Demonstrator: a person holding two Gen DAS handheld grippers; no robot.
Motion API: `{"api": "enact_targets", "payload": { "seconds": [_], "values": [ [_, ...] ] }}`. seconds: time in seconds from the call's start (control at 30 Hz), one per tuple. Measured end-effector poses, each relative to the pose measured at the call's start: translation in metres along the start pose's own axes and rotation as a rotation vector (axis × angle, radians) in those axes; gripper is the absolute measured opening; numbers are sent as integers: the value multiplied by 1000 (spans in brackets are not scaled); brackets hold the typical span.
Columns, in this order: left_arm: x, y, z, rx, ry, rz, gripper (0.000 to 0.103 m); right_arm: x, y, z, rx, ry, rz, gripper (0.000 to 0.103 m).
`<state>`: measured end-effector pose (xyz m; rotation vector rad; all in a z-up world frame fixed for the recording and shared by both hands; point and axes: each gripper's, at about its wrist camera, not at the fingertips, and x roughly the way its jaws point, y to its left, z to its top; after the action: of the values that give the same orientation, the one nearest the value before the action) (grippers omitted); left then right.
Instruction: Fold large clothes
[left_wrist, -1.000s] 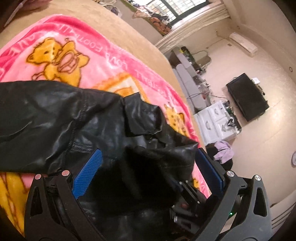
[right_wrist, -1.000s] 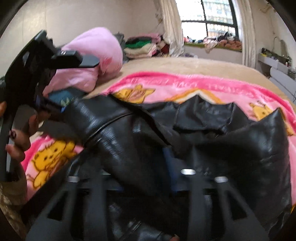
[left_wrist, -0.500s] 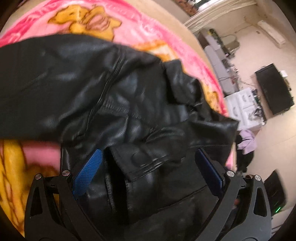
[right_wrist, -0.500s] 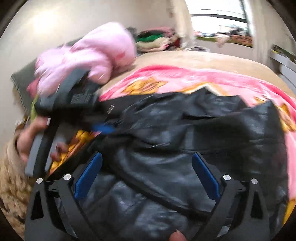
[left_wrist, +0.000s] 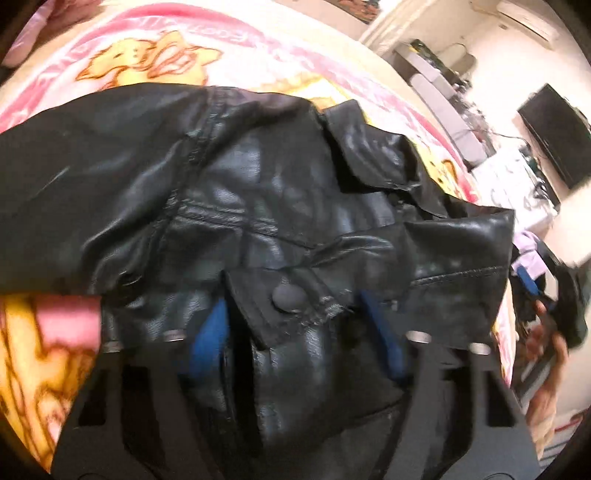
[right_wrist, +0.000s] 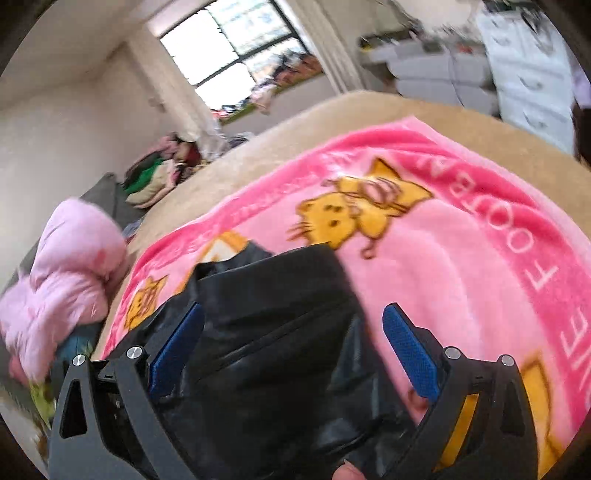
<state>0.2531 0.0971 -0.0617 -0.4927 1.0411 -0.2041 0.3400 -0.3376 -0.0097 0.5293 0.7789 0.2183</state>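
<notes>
A black leather jacket (left_wrist: 258, 206) lies crumpled on a pink blanket (left_wrist: 155, 62) with yellow cartoon cats, on a bed. My left gripper (left_wrist: 295, 332) hovers over its snap-buttoned flap (left_wrist: 284, 295), its blue pads narrowed around a fold of leather; the frame is blurred. My right gripper (right_wrist: 291, 332) is open, its blue pads (right_wrist: 410, 350) spread either side of a black jacket part (right_wrist: 273, 332) on the blanket (right_wrist: 443, 258). The right gripper and hand also show at the right edge of the left wrist view (left_wrist: 554, 306).
A pink padded garment (right_wrist: 66, 280) sits at the bed's left edge. A pile of clothes (right_wrist: 159, 177) lies by the window. White drawers (right_wrist: 528, 74) and a black TV (left_wrist: 554, 136) stand beyond the bed's far side.
My left gripper's pads have closed in on the jacket fold near the snap flap. My right gripper has swung away and now looks across the blanket with jaws wide open.
</notes>
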Motion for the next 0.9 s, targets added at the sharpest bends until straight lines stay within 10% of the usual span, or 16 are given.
{"api": "enact_targets", "payload": {
  "seconds": [0.37,0.57,0.73,0.9],
  "values": [
    [-72,-25,14,115,-172,-74,31,103,-16,48,134,242,6,96],
    [-123,-29,16,148,-289,-123,30,126,-21,47,230,227,-34,91],
    [-116,-1,23,75,-262,-93,30,138,-14,47,185,230,-132,38],
    [-79,20,26,19,-161,-62,30,135,-13,50,143,173,-208,26]
  ]
}}
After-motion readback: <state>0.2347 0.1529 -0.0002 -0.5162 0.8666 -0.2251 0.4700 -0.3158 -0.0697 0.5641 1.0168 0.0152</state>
